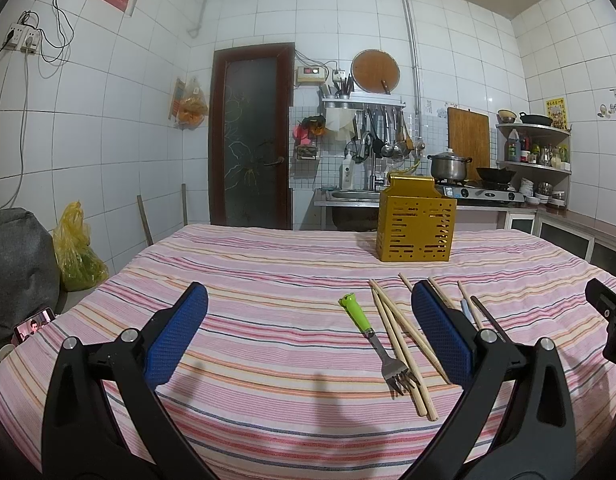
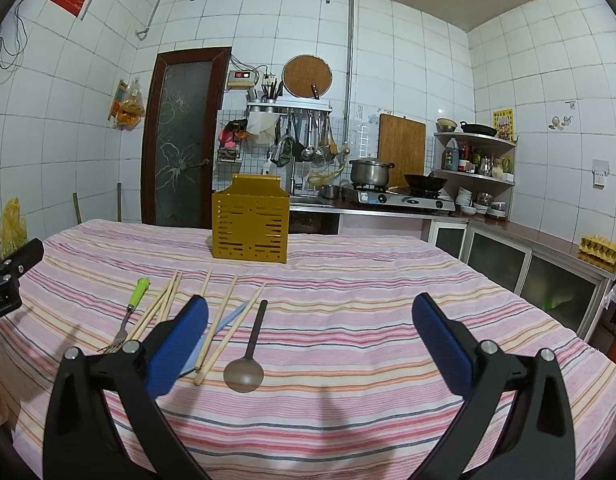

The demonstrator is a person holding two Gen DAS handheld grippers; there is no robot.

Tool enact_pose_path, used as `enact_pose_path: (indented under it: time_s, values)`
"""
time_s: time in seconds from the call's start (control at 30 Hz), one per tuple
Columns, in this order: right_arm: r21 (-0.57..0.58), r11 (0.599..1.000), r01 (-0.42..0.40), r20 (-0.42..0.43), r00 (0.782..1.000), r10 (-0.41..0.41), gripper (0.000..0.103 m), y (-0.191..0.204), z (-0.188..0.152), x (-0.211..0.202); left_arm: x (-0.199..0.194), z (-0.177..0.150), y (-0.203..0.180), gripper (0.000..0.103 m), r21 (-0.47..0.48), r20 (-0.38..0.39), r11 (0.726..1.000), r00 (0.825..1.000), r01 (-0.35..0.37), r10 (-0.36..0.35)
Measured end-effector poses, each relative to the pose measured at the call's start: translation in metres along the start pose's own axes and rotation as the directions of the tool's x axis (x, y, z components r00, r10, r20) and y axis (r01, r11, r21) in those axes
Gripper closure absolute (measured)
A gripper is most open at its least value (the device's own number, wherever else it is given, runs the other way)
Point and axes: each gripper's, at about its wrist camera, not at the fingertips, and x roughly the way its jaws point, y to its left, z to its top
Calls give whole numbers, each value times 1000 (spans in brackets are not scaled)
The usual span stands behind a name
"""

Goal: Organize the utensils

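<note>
Utensils lie loose on the striped tablecloth (image 1: 268, 272), both grippers spread wide and empty.

Ahead of the left gripper (image 1: 308, 336), toward its right finger, rest a green-handled fork (image 1: 368, 330) and chopsticks (image 1: 400, 344); the right gripper (image 2: 308, 340) has a dark spoon (image 2: 248, 354) near its left finger, and a yellow holder (image 2: 250, 224) stands beyond.
</note>
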Motion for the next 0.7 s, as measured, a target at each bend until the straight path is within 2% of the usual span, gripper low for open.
enact_pose_path:
  time_s: [0.7]
  values:
    - [4,1000,1,7,1000,-1,3,1,1,-4,0,0,0,5,0,1,1000,1000,0,0]
